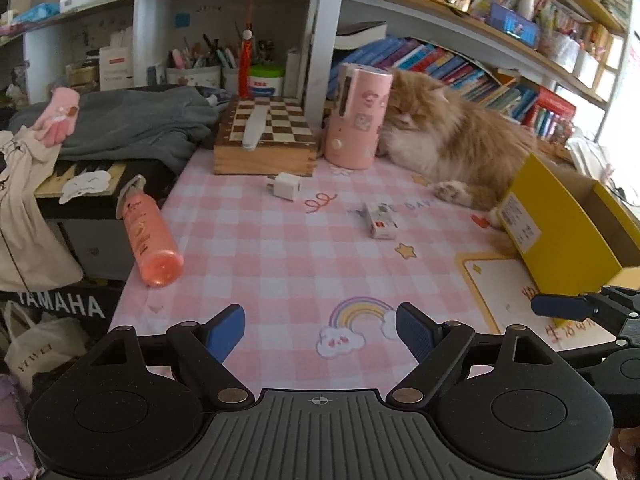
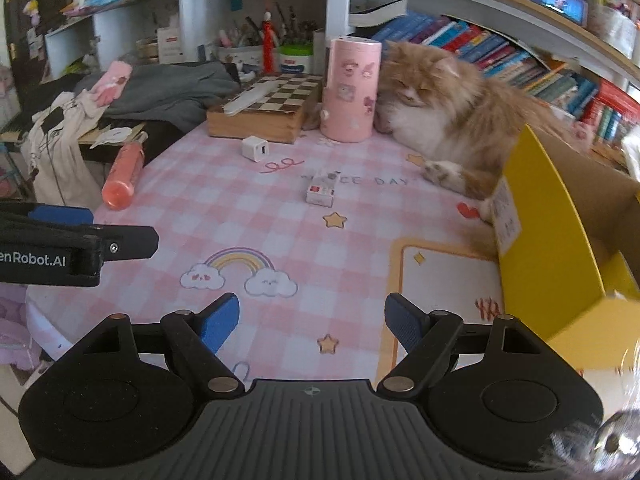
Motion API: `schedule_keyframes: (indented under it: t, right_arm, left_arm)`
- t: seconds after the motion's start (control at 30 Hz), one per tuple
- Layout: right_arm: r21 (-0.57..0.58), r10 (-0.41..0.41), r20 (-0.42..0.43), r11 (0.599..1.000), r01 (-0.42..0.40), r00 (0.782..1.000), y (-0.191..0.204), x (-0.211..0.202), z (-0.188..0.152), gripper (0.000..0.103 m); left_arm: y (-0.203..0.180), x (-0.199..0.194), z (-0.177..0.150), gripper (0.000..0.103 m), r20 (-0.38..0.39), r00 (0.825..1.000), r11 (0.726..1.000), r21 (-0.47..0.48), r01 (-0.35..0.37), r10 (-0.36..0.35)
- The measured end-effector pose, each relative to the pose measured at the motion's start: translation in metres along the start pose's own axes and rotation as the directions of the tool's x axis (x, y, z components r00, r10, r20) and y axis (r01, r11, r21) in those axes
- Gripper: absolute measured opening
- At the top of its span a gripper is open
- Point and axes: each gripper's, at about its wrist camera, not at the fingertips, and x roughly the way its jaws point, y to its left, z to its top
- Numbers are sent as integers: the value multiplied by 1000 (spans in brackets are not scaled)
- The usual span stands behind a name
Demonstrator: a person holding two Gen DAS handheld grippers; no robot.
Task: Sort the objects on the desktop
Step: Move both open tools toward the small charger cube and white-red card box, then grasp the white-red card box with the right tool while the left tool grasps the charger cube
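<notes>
Pink checked tablecloth reads "DAY"; left gripper, marked "enRobot.AI", and right gripper hold fingers released.

White charger and small carton on pink checked cloth, beside sleeping cat, yellow box.

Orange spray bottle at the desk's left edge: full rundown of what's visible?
The orange spray bottle is a translucent, plastic-looking cylinder with a salmon-pink tint and a printed label on its side. It lies on its side at the left edge of the pink checked table mat, flat base toward the cameras, pale trigger nozzle pointing away past the edge. Nothing but the mat touches it; both grippers are apart from it. The right wrist view shows it the same way.
</notes>
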Motion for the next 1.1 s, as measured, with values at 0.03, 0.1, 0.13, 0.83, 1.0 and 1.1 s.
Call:
schedule_keyframes:
  t: [0.03, 0.1, 0.13, 0.83, 1.0, 1.1]
  right_arm:
    - [-2, 5, -4, 1000, -5, 1000, -1, 3, 2, 78]
    - [-1, 15, -7, 1000, -15, 1000, -8, 10, 8, 78]
    - [2, 22, -9, 1000, -22, 1000, -12, 15, 12, 78]
    - [-1, 159, 53, 987, -159, 986, -44, 94, 69, 79]
    - [6, 181, 38, 983, -182, 983, -39, 125, 80, 79]
    - [-1, 177, 18, 984, -177, 984, -36, 144, 84, 79]
  left_arm:
    - [-1, 3, 2, 85, -1, 1000, 1000, -1, -7, 7]
    - [-4, 9, 7, 85, -2, 1000, 1000, -3, -19, 19]
    - [-5, 12, 10, 85, -2, 1000, 1000, -3, -25, 25]
    - [-17, 99, 94, 85, 1, 997, 993, 82, -79, 79]
    - [-12, 132, 102, 85, -36, 993, 984, 139, -108, 114]
    - [-1, 153, 107, 85, -80, 989, 989, 81, -121, 127]
